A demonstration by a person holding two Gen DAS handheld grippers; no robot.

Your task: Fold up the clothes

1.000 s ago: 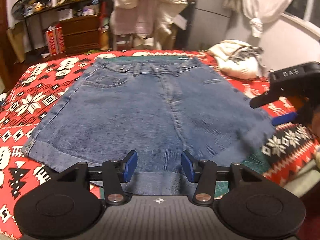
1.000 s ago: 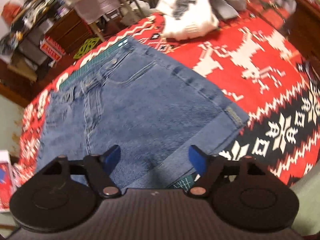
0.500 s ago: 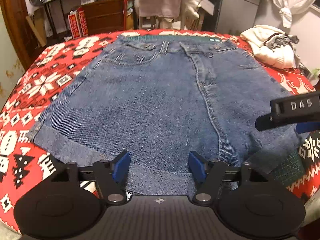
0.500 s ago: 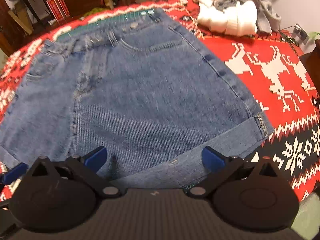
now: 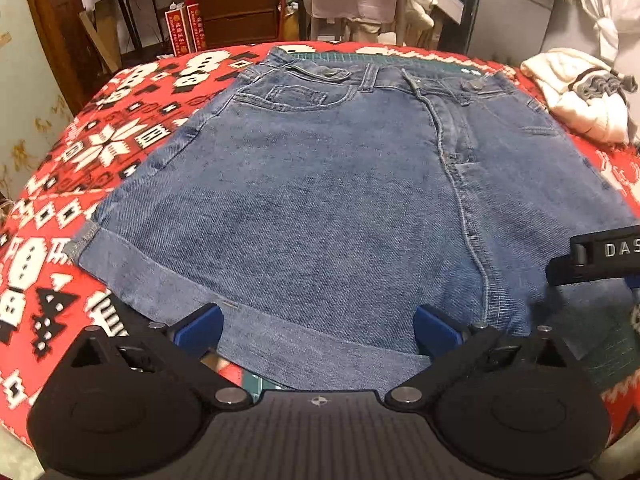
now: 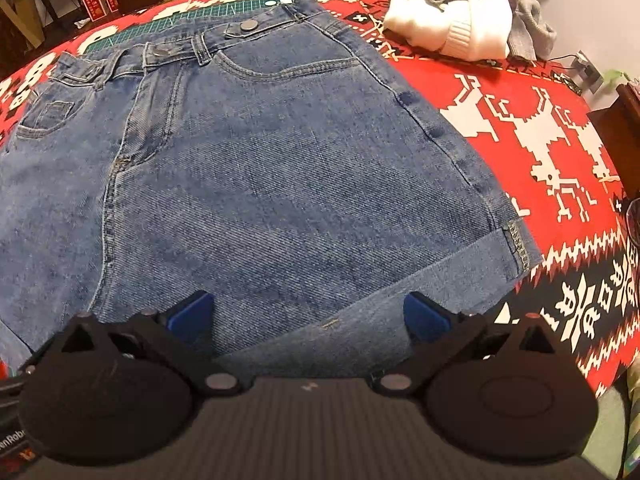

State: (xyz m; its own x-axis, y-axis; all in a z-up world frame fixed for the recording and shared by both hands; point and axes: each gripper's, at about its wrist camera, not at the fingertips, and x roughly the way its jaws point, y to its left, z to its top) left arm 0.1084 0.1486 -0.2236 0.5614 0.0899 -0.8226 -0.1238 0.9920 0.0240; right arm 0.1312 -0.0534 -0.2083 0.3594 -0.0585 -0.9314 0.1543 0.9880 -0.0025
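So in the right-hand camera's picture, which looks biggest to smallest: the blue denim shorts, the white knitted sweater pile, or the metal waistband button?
1. Blue denim shorts, filling most of the view.
2. White knitted sweater pile, though it lies farther from the camera, so it may look smaller than it is.
3. Metal waistband button, clearly the smallest.

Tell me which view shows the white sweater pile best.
The right wrist view: the white sweater pile sits close, with ribbed cuff and grey knit on top visible. The left wrist view shows it smaller, near the right edge.
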